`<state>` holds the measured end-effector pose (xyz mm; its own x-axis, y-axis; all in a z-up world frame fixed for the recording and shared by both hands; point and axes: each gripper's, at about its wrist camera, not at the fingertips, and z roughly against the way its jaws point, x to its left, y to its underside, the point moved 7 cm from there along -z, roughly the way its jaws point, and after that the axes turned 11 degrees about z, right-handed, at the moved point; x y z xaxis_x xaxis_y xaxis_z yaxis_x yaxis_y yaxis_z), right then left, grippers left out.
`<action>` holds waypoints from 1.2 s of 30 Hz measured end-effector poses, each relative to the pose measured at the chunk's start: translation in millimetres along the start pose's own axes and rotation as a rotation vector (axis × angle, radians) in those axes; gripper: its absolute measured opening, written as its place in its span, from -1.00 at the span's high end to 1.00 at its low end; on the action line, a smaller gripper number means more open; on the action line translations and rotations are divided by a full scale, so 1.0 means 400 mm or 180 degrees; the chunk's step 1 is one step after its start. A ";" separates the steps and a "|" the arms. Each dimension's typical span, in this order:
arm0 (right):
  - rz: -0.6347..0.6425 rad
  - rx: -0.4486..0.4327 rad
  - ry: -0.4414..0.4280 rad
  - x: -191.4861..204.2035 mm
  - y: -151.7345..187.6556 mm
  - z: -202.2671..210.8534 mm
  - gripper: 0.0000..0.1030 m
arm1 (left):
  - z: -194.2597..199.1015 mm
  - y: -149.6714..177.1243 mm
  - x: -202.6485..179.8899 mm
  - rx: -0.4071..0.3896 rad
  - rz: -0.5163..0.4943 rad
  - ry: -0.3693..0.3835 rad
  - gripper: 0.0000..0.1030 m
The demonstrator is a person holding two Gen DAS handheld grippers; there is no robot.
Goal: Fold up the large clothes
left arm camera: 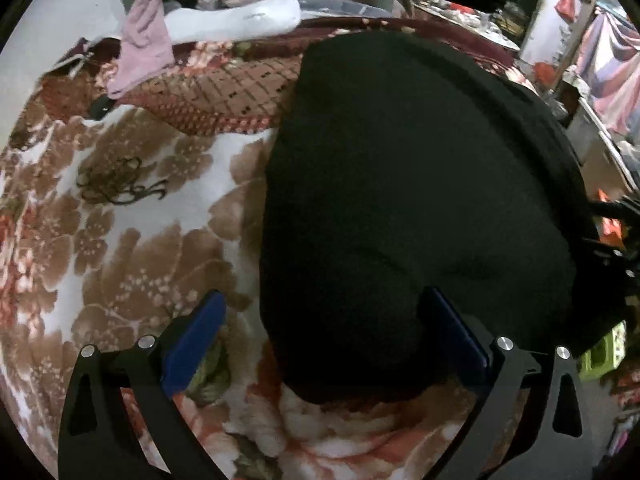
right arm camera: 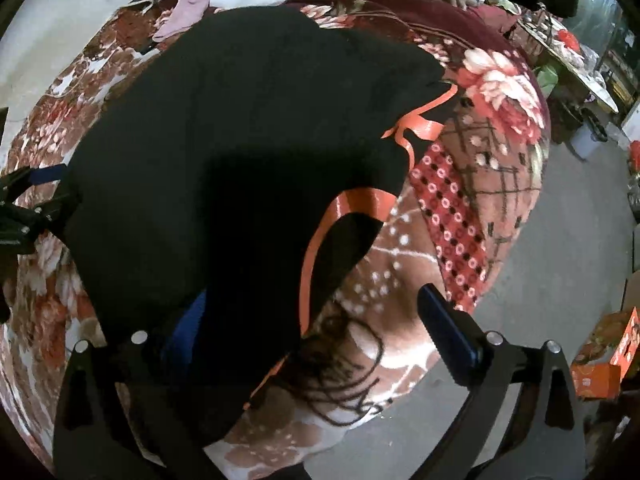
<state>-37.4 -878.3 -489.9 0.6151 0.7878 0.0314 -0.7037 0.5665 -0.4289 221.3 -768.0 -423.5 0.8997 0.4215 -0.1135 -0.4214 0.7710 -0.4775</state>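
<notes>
Lying partly folded on the floral blanket (left arm camera: 120, 240), the black garment (left arm camera: 400, 180) (orange-trimmed) reached its near edge, needing further folds. Both the left gripper (left arm camera: 324, 344) and right gripper (right arm camera: 316, 344) stood spread, pinching nothing.

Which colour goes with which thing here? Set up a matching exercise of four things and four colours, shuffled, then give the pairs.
Things:
1. garment
2. ribbon print
3. finger pads
4. crumpled cloth

Colours:
A. blue
B. pink
C. black
D. orange

Pairs: 1-C, 2-D, 3-A, 4-B
</notes>
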 end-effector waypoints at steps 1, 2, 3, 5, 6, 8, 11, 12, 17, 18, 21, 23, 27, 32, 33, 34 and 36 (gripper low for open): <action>-0.0044 -0.0010 -0.0017 0.008 -0.004 0.016 -0.89 | 0.012 -0.002 0.002 -0.0052 0.0042 -0.0079 -0.92; -0.0076 -0.0027 -0.0041 0.015 -0.007 0.030 -0.89 | 0.024 -0.003 0.003 -0.0098 0.0068 -0.0117 -0.89; -0.0106 -0.0051 -0.0071 0.022 -0.011 0.047 -0.90 | 0.046 -0.004 0.002 -0.0150 0.0090 -0.0139 -0.89; -0.0161 -0.0109 -0.0144 0.040 -0.022 0.092 -0.90 | 0.083 0.000 -0.007 -0.0139 0.0133 -0.0107 -0.89; -0.0173 -0.0120 -0.0178 0.052 -0.028 0.119 -0.90 | 0.103 0.004 -0.013 -0.0108 0.0178 -0.0069 -0.89; -0.0161 -0.0162 -0.0230 0.067 -0.039 0.160 -0.90 | 0.157 0.009 -0.026 -0.0089 0.0328 0.0045 -0.89; -0.0089 -0.0241 -0.0287 0.092 -0.051 0.226 -0.90 | 0.226 0.021 -0.044 -0.0027 0.0487 0.0135 -0.90; -0.0059 -0.0262 -0.0304 0.101 -0.055 0.248 -0.90 | 0.250 0.023 -0.048 -0.0085 0.0519 0.0103 -0.90; 0.0113 -0.0397 -0.0391 0.159 -0.059 0.349 -0.90 | 0.376 0.041 -0.073 -0.0398 0.0491 -0.0051 -0.90; 0.0172 -0.0495 -0.0374 0.178 -0.057 0.392 -0.90 | 0.394 0.042 -0.076 -0.0429 0.0463 -0.0062 -0.90; 0.0273 -0.0669 -0.0257 0.214 -0.049 0.479 -0.90 | 0.483 0.068 -0.094 -0.0530 0.0325 -0.0096 -0.89; 0.0167 -0.0754 -0.0290 0.234 -0.036 0.546 -0.90 | 0.550 0.078 -0.103 -0.0580 0.0285 -0.0098 -0.89; 0.0134 -0.0767 -0.0274 0.274 -0.013 0.655 -0.90 | 0.679 0.087 -0.110 -0.0660 0.0353 -0.0143 -0.89; 0.0099 -0.0933 -0.0331 0.308 -0.008 0.836 -0.90 | 0.826 0.092 -0.138 -0.0770 0.0210 -0.0163 -0.89; 0.0164 -0.0946 -0.0286 0.314 -0.009 0.858 -0.90 | 0.855 0.094 -0.141 -0.0790 0.0228 -0.0112 -0.89; 0.0194 -0.0949 -0.0258 0.317 -0.006 0.872 -0.91 | 0.872 0.095 -0.142 -0.0800 0.0244 -0.0084 -0.89; 0.0215 -0.0936 -0.0216 0.317 0.003 0.895 -0.90 | 0.911 0.099 -0.147 -0.0816 0.0236 -0.0006 -0.89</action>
<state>-87.7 -691.4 -163.1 0.5384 0.8412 0.0500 -0.6029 0.4259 -0.6746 110.2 -588.5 -118.0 0.8672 0.4733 -0.1548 -0.4433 0.5921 -0.6730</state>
